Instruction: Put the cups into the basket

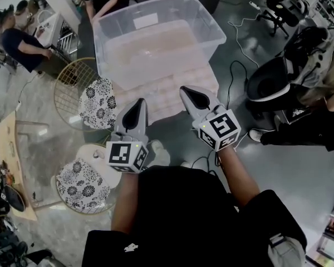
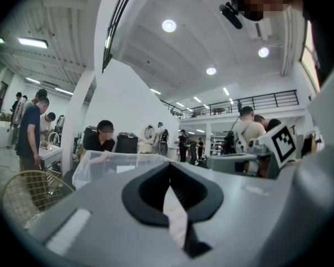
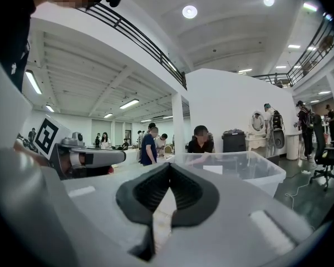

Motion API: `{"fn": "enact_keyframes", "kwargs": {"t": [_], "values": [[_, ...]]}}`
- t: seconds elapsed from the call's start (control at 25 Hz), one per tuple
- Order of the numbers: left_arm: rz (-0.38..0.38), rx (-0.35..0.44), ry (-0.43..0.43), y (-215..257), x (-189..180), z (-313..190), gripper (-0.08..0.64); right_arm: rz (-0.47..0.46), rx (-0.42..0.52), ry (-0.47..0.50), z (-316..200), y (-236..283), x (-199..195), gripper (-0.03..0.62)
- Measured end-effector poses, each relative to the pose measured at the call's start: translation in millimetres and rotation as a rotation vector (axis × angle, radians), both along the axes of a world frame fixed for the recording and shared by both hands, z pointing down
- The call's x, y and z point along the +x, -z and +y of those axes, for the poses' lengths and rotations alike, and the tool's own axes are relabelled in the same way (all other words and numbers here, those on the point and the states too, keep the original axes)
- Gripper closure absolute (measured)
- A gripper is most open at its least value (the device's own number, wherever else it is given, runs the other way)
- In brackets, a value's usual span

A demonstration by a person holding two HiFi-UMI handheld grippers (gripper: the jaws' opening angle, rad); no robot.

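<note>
Head view: two grey hand-held grippers point forward side by side. The left hand-held gripper [image 1: 136, 109] and the right hand-held gripper [image 1: 190, 95] are both pinched together and carry nothing. A large clear plastic storage bin [image 1: 218, 36] lies ahead of both. A round gold wire basket [image 1: 58, 88] sits to the left of the left one. A black-and-white floral object [image 1: 97, 96] is against the basket, and a second floral object [image 1: 80, 182] lies left of and behind that gripper. Whether these are the cups cannot be told.

The likely risk is that both tools face the bin, not the basket, so a cup could land in the wrong container.

Left gripper view: the jaw tips of the left hand-held gripper [image 2: 168, 168] meet on nothing. The basket [image 2: 22, 191] is low to its left and the bin [image 2: 117, 163] is ahead. Reaching with jaws unopened would probably knock a cup over.

Right gripper view: the right hand-held gripper [image 3: 168, 168] is likewise closed and empty, with the bin [image 3: 250, 168] ahead on its right. Its partner is near on its left, so the two could collide.
</note>
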State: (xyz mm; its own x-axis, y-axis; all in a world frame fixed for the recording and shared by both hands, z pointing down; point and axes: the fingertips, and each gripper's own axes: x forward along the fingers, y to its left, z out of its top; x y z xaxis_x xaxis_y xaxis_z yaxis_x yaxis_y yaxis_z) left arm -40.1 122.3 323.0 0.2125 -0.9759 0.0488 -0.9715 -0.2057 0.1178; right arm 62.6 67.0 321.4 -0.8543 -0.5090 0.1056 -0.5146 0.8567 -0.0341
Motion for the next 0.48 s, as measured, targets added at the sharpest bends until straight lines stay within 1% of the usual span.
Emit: {"fn": "enact_keyframes", "kwargs": {"t": [0.2, 0.48], "values": [[0.015, -0.006, -0.009, -1, -25, -29, 0.554, 0.015, -0.014, -0.02, -26, -2, -19, 0.592], [0.026, -0.021, -0.046, -7, -49, -62, 0.554, 0.026, -0.027, -0.056, -62, -4, -42, 0.593]]}}
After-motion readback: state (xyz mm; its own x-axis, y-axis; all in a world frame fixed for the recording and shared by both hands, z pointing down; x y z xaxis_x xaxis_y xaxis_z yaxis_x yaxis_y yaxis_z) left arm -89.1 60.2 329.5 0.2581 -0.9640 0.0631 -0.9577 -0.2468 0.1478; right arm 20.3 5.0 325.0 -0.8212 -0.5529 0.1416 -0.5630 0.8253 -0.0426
